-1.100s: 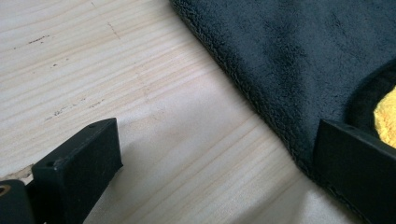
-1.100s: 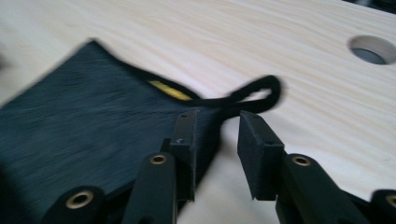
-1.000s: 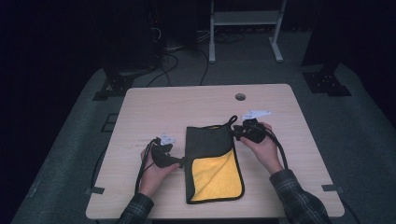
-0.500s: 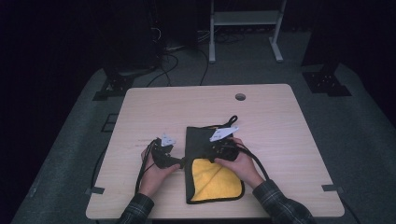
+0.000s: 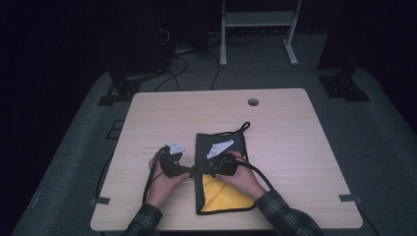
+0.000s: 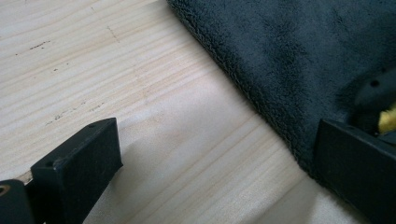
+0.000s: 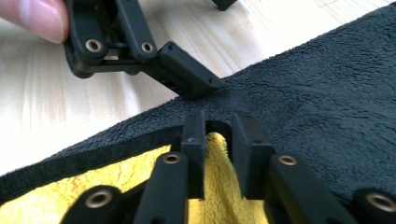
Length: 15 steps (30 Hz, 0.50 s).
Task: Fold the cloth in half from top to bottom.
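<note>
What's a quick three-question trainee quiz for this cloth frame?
1. True or false: the left tool has its jaws wide open.
2. The inner face of the cloth is: A red, B yellow, C white.
3. What surface does the cloth lie on?
Key: 1 true; 2 B; 3 the wooden table.

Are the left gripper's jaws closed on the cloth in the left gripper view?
No, the left gripper stands wide open over the table, one jaw at the cloth's edge.
</note>
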### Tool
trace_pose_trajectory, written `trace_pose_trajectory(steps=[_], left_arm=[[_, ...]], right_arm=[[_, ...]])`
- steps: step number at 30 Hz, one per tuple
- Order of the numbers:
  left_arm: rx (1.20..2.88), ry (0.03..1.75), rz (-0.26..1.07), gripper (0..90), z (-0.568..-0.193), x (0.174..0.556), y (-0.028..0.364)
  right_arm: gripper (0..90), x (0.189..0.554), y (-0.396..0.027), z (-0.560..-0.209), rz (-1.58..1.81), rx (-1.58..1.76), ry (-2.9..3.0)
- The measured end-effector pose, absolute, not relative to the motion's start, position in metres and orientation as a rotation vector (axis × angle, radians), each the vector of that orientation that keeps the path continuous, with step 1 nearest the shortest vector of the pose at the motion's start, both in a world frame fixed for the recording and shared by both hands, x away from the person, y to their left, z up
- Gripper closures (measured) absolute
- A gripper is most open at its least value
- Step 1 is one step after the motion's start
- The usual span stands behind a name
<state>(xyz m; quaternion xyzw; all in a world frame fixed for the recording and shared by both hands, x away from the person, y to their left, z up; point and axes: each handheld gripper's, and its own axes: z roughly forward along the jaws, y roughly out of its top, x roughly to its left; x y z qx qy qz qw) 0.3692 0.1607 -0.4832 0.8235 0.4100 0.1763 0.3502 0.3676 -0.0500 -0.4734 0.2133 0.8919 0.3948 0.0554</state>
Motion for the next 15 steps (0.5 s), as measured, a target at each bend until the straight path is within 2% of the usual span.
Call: trace_pose_trajectory(steps=[10,15], left_arm=[[2.129,1.064,0.457,0.1,-0.483,0.369,0.160],[2.131,1.063,0.456,0.1,-0.483,0.369,0.161]], right_arm=[[82.8,0.364,-0.062,-0.465,1.289,0.696,2.690],[82.9,0.350,-0.087,-0.452,1.350,0.695,2.679]])
